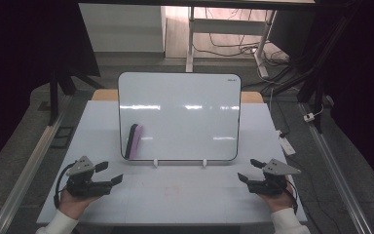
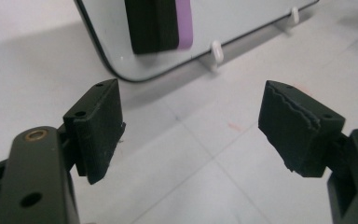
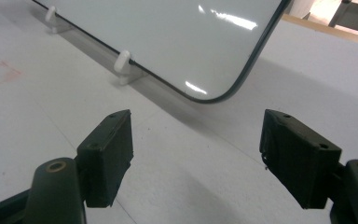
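Note:
A white board (image 1: pixel 185 117) stands upright on two white clips (image 1: pixel 156 163) in the middle of the white table (image 1: pixel 195 200). A black and purple eraser (image 1: pixel 133 141) clings to the board's lower left corner; in the left gripper view the eraser (image 2: pixel 158 23) lies straight ahead on the board (image 2: pixel 233 18). My left gripper (image 1: pixel 111 172) rests low at the front left, open, with nothing between its jaws (image 2: pixel 191 126). At the front right my right gripper (image 1: pixel 247 169) is open and empty too (image 3: pixel 196 154), facing the board's lower right corner (image 3: pixel 177 42).
A faint red mark (image 1: pixel 173 190) shows on the table between the grippers. A power strip (image 1: pixel 286 144) and cables lie on the floor to the right. Metal rails run along both sides of the table, and desk legs stand behind it.

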Demonstrator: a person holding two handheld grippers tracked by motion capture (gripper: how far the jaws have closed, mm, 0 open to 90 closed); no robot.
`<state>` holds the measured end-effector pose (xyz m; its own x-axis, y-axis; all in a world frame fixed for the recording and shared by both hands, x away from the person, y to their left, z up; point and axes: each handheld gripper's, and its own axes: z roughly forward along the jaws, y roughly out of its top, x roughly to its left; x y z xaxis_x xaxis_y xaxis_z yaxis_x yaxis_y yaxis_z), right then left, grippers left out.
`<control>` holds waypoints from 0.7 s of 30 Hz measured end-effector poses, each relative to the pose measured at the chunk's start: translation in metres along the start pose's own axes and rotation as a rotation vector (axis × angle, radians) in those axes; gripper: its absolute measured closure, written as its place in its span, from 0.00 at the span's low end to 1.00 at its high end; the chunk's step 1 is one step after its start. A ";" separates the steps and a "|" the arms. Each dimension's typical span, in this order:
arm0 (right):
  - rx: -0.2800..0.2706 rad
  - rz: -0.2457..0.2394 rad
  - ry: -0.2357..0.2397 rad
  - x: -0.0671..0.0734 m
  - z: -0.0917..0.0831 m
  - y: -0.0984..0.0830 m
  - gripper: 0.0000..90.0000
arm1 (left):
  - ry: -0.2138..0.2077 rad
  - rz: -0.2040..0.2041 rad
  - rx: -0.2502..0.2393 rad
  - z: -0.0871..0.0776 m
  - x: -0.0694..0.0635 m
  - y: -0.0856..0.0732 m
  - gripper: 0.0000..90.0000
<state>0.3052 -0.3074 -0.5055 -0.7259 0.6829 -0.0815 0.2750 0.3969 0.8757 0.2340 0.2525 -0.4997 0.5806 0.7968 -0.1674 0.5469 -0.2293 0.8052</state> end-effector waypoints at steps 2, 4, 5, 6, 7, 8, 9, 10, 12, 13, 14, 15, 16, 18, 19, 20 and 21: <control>0.010 -0.004 -0.001 0.000 0.002 -0.002 0.28 | 0.000 0.003 0.008 0.001 0.001 -0.004 0.25; 0.024 -0.013 -0.002 0.001 0.003 -0.003 0.28 | 0.002 -0.001 0.015 0.002 0.003 -0.007 0.25; 0.028 -0.018 -0.003 0.001 0.004 -0.003 0.28 | 0.001 -0.002 0.017 0.002 0.004 -0.007 0.25; 0.029 -0.023 -0.003 0.002 0.005 -0.003 0.28 | 0.002 -0.002 0.018 0.003 0.004 -0.008 0.25; 0.030 -0.026 -0.001 0.002 0.006 -0.003 0.28 | 0.001 -0.002 0.017 0.003 0.004 -0.008 0.25; 0.028 -0.025 0.001 0.003 0.006 -0.003 0.28 | 0.001 -0.002 0.016 0.003 0.004 -0.008 0.25; 0.030 -0.028 0.002 0.003 0.007 -0.003 0.28 | 0.000 -0.001 0.015 0.003 0.004 -0.007 0.25; 0.029 -0.033 -0.001 0.004 0.007 -0.003 0.28 | -0.001 0.002 0.014 0.003 0.003 -0.007 0.25; 0.026 -0.035 -0.001 0.004 0.007 -0.003 0.28 | -0.001 0.007 0.013 0.003 0.003 -0.007 0.25; 0.024 -0.035 -0.004 0.004 0.007 -0.003 0.28 | 0.000 0.006 0.012 0.003 0.002 -0.007 0.25; 0.023 -0.033 -0.006 0.004 0.007 -0.003 0.28 | 0.001 0.007 0.011 0.003 0.002 -0.006 0.25; 0.023 -0.034 -0.006 0.003 0.006 -0.003 0.28 | 0.001 0.007 0.010 0.003 0.002 -0.006 0.25; 0.021 -0.033 -0.007 0.003 0.006 -0.003 0.28 | -0.001 0.007 0.009 0.003 0.002 -0.006 0.25; 0.020 -0.036 -0.009 0.003 0.006 -0.002 0.28 | 0.000 0.006 0.008 0.002 0.003 -0.006 0.25; 0.017 -0.039 -0.009 0.003 0.006 -0.002 0.28 | 0.000 0.006 0.008 0.002 0.003 -0.006 0.25; 0.018 -0.038 -0.011 0.004 0.005 -0.002 0.28 | 0.000 0.006 0.008 0.002 0.003 -0.006 0.25; 0.018 -0.038 -0.011 0.004 0.005 -0.002 0.28 | 0.000 0.006 0.008 0.002 0.003 -0.006 0.25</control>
<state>0.3052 -0.3022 -0.5101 -0.7293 0.6736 -0.1200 0.2586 0.4337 0.8631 0.2337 0.2553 -0.5068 0.5841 0.7953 -0.1626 0.5482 -0.2387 0.8016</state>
